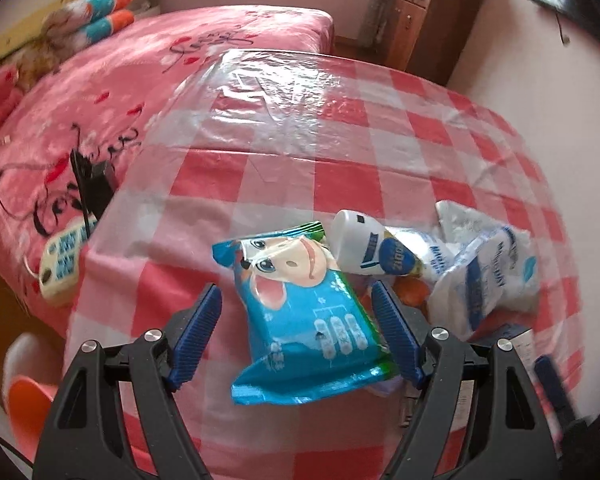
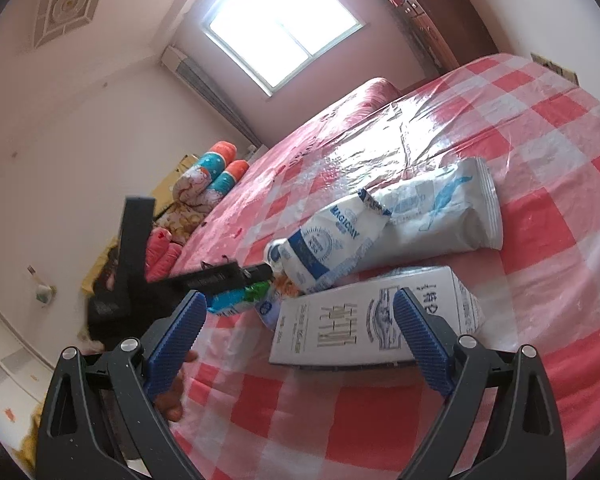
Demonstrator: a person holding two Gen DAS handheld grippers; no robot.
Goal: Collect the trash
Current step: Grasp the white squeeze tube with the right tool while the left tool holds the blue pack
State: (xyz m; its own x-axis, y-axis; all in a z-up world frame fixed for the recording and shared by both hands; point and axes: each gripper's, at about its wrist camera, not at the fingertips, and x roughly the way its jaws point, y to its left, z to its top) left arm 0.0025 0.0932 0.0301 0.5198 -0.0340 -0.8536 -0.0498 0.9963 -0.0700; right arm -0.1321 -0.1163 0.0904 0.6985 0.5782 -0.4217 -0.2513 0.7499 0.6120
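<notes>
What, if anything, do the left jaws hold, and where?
Nothing firmly yet: the blue snack packet lies between them, with a gap showing on one side.

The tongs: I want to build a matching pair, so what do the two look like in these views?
Both look alike. The left tongs and right tongs each have two black plastic arms with triangular cut-outs and round silver bolt heads. Each finger carries a long blue pad with fine ribbing on its inner face. No cables, labels or sleeves show.
</notes>
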